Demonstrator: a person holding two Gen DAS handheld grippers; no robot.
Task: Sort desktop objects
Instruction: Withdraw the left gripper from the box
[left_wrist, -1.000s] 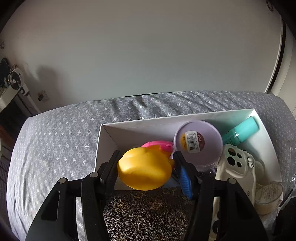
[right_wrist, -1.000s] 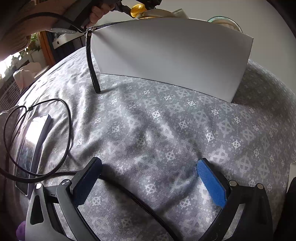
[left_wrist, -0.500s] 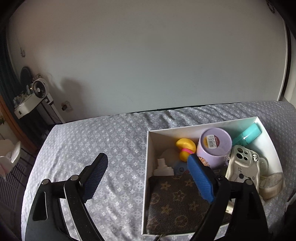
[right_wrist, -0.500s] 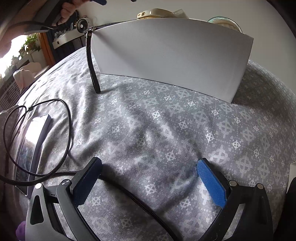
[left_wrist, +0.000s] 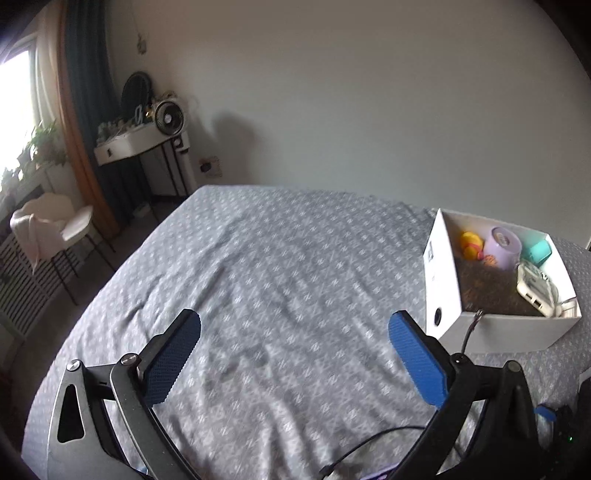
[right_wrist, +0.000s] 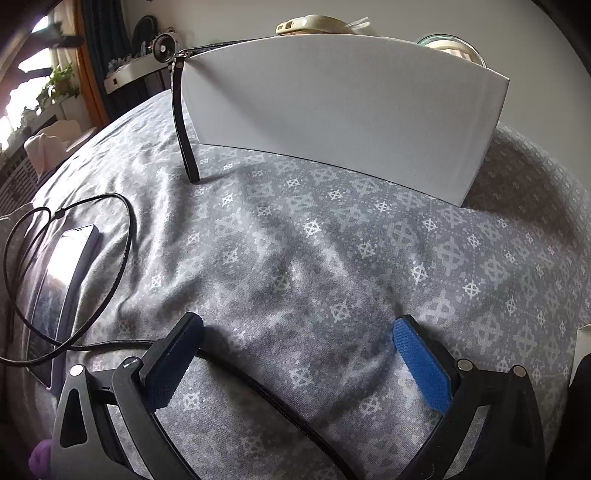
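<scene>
A white box (left_wrist: 445, 291) stands on the grey patterned cloth at the right of the left wrist view. In it lie a yellow duck (left_wrist: 470, 243), a purple tub (left_wrist: 503, 248), a teal bottle (left_wrist: 540, 252), a brown wallet (left_wrist: 487, 288) and a white phone case (left_wrist: 532, 286). My left gripper (left_wrist: 293, 347) is open and empty, well back and left of the box. My right gripper (right_wrist: 297, 350) is open and empty, low over the cloth in front of the box's blank wall (right_wrist: 332, 110). A black cable (right_wrist: 122, 258) and a phone (right_wrist: 62, 273) lie to its left.
A black wallet strap (right_wrist: 183, 122) hangs over the box's left corner. A side table with a fan (left_wrist: 166, 114) and a white chair (left_wrist: 55, 229) stand beyond the cloth's left edge. A cable (left_wrist: 369, 448) lies near the left gripper's base.
My left gripper let go of the yellow duck in the box, opened, and drew back and to the left. The right gripper has stayed still.
</scene>
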